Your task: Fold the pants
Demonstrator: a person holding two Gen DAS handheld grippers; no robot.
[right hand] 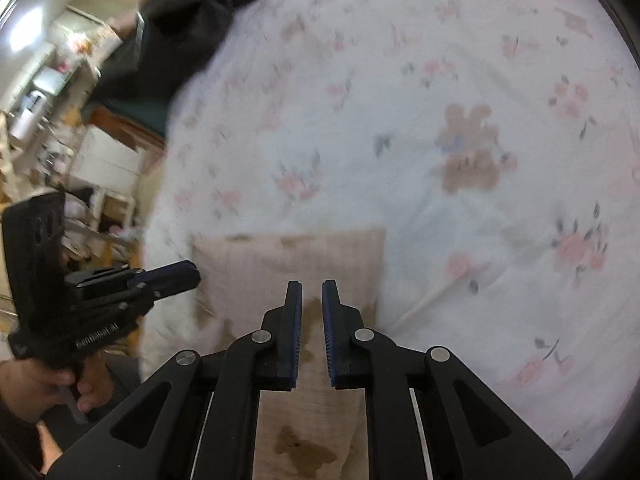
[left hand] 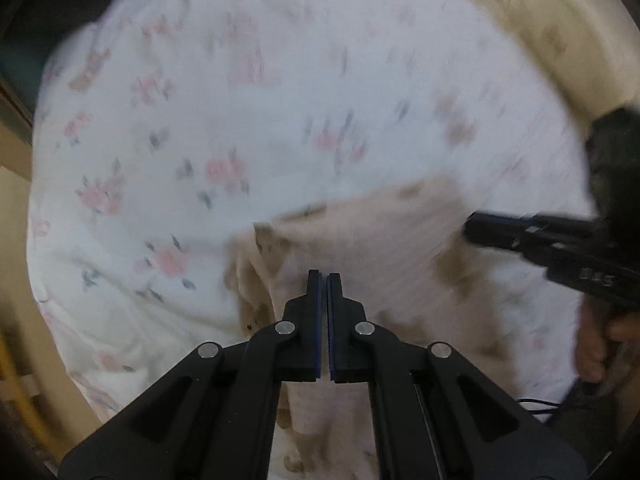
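The pants (left hand: 360,240) are pale beige with brown bear prints and lie folded on a white floral bed sheet (left hand: 200,120). In the right wrist view the pants (right hand: 288,264) form a flat rectangle with a narrower part running under my fingers. My left gripper (left hand: 324,276) is shut and empty, hovering over the pants' left part. My right gripper (right hand: 311,286) is slightly open and empty above the pants. It shows in the left wrist view (left hand: 472,228) at the right edge of the pants. The left gripper shows in the right wrist view (right hand: 192,276) at the pants' left edge.
A cream padded headboard (left hand: 560,40) curves along the far right of the bed. Dark clothing (right hand: 192,12) lies at the bed's far corner. Cluttered furniture and shelves (right hand: 60,120) stand beyond the bed's left edge. The frames are motion-blurred.
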